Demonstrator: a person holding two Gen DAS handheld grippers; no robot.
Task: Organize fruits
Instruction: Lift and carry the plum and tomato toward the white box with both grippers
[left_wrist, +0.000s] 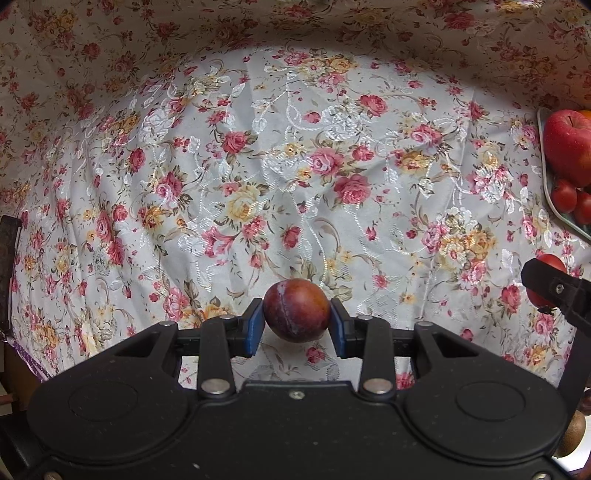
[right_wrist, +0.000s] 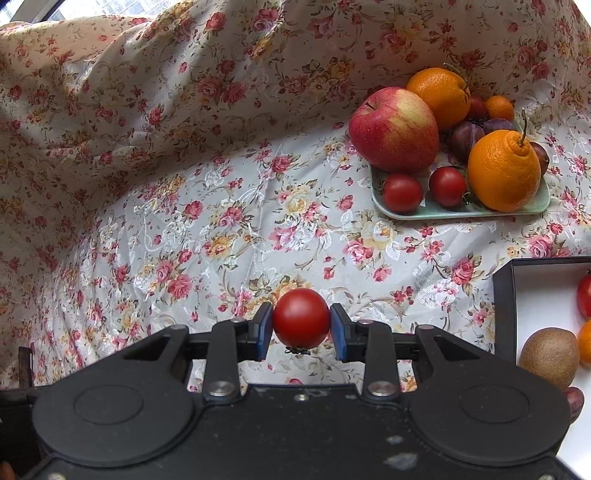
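Fruits are in both grips right now, so left side first. Over there, the left gripper (left_wrist: 296, 325) has its blue pads pinched on a plum (left_wrist: 296, 311), dark red with a dusty bloom, held clear above the flowered cloth (left_wrist: 221, 166). Looks a light, firm little thing, but that waxy skin could slip and the flesh would bruise, so a gentle squeeze across the widest middle, as it sits now, seems right.

Across to the right gripper (right_wrist: 301, 328), closed on a cherry tomato (right_wrist: 301, 318), stem end down, also lifted off the cloth. Very light, glossy, thin-skinned: I'd say it bursts before it slides, so the pads want to stay at its equator with no extra pressure.

Further right, the pale green tray (right_wrist: 424, 214) carries an apple (right_wrist: 393, 129), two oranges, plums and two more tomatoes. At the far right edge, a black-sided box (right_wrist: 504, 306) with a white floor already holds a kiwi (right_wrist: 549, 358) and other fruit, likely the drop spot.
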